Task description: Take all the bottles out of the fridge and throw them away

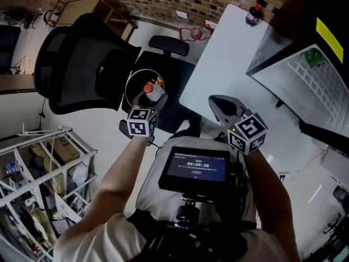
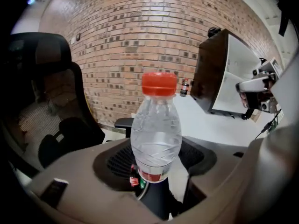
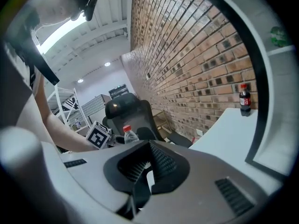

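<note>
A clear plastic bottle (image 1: pixel 153 91) with a red cap stands upright between the jaws of my left gripper (image 1: pixel 151 100), which is shut on it. In the head view it hangs over a round dark bin (image 1: pixel 130 86) on the floor beside the office chair. The left gripper view shows the bottle (image 2: pixel 156 125) filling the middle, with the bin's dark mouth (image 2: pixel 156 197) and coloured scraps right below it. My right gripper (image 1: pixel 218 102) is shut and empty, over the near edge of the white table (image 1: pixel 229 53). A small cola bottle (image 1: pixel 254 13) stands at the table's far end.
The fridge (image 1: pixel 297 72) stands on the table at the right with its door open. A black office chair (image 1: pixel 82 64) sits left of the bin, with a second seat (image 1: pixel 169 45) behind it. A white metal rack (image 1: pixel 38 184) fills the lower left. A brick wall runs along the back.
</note>
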